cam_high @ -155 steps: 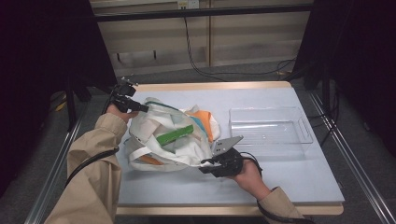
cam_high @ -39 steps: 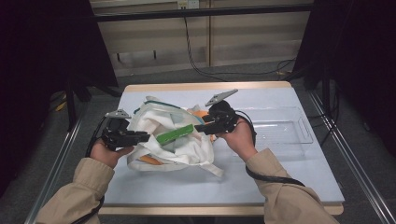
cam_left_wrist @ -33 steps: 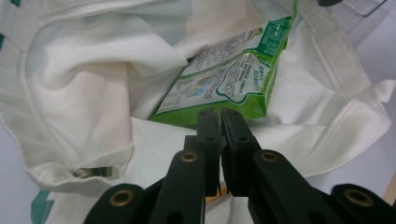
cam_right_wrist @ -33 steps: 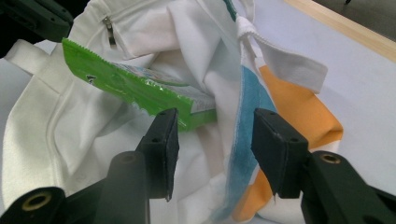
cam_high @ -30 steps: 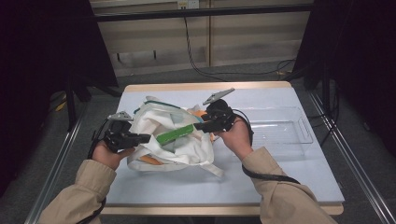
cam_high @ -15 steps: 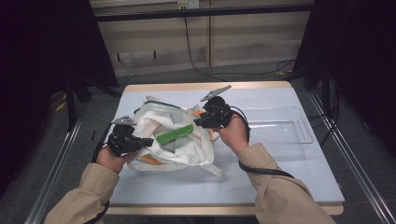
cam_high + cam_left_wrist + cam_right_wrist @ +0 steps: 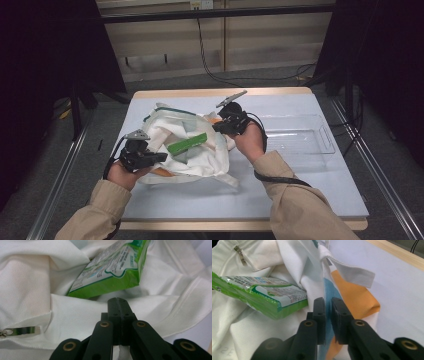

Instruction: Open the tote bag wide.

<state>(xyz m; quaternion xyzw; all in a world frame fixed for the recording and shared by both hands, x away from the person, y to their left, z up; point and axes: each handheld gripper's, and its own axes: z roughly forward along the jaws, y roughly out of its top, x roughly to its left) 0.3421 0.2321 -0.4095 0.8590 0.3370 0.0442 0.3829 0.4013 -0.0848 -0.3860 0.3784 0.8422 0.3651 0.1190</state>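
here the white bag (image 7: 192, 150) lies between the left gripper (image 7: 159, 156) and right gripper (image 7: 216, 127), both clamping its fabric.

Pale table (image 7: 310, 200), grey floor (image 7: 85, 150), dark surroundings.

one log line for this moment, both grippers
left gripper: shut on white cloth bag | right gripper: closing on bag edge | green packet: inside bag

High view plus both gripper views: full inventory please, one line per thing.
white bag: 1, white with orange and blue panels, table centre
green packet: 1, green, lying in the bag's opening
clear tray: 1, transparent, table right
table: 1, pale blue top, wood edge
left gripper: 1, black, shut on the bag's near-left edge
right gripper: 1, black, jaws just closing on the bag's blue fabric
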